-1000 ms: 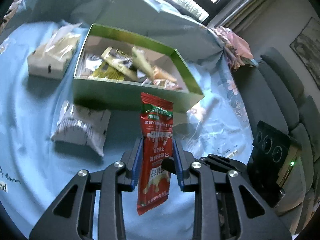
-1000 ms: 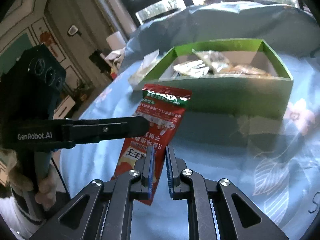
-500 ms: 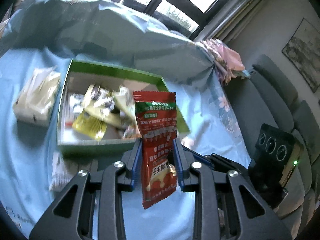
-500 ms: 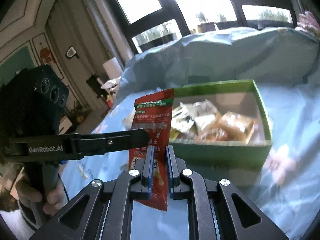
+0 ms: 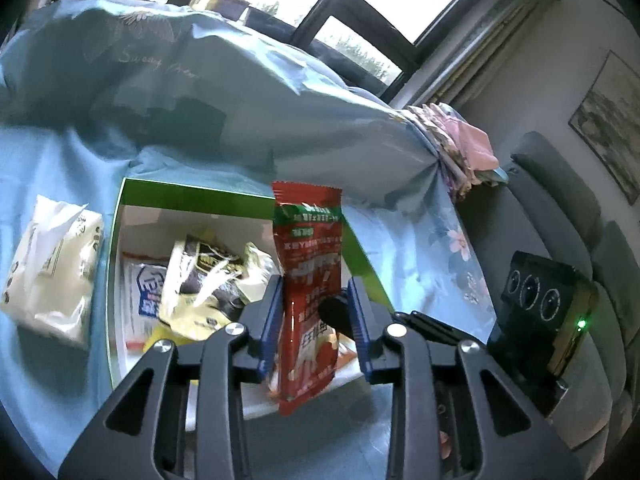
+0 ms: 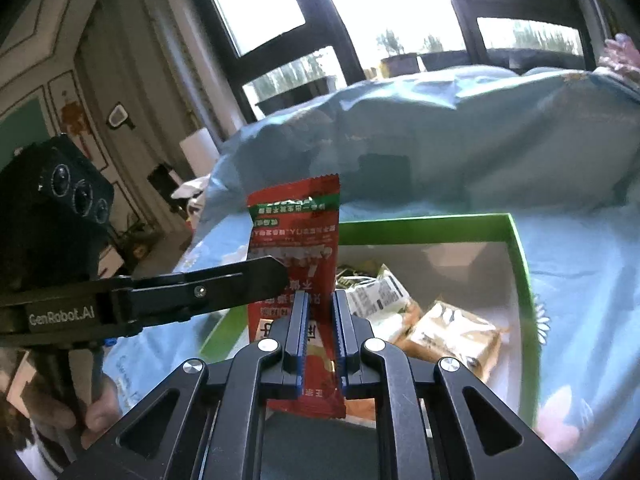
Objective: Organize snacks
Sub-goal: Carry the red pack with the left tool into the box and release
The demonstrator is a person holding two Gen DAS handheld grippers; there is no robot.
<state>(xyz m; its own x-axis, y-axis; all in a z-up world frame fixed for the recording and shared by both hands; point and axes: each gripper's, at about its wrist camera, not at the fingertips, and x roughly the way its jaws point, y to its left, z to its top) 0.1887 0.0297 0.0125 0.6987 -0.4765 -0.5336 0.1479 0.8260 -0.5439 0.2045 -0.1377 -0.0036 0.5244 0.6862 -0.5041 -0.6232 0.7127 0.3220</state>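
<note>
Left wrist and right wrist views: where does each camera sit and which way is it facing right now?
Left wrist: on the left hand-held gripper, looking down into the green box, sofa at right; the right hand-held gripper shows at right.
Right wrist: on the right hand-held gripper, facing box and windows; the left hand-held gripper and person's left hand show at left.
Shared: box and red snack packet between both finger pairs; which grips it is unclear.

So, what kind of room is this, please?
Most likely a living room in a home. A grey sofa stands beside the table covered with a blue floral cloth, a framed picture hangs on the wall, and large windows face trees outside.
</note>
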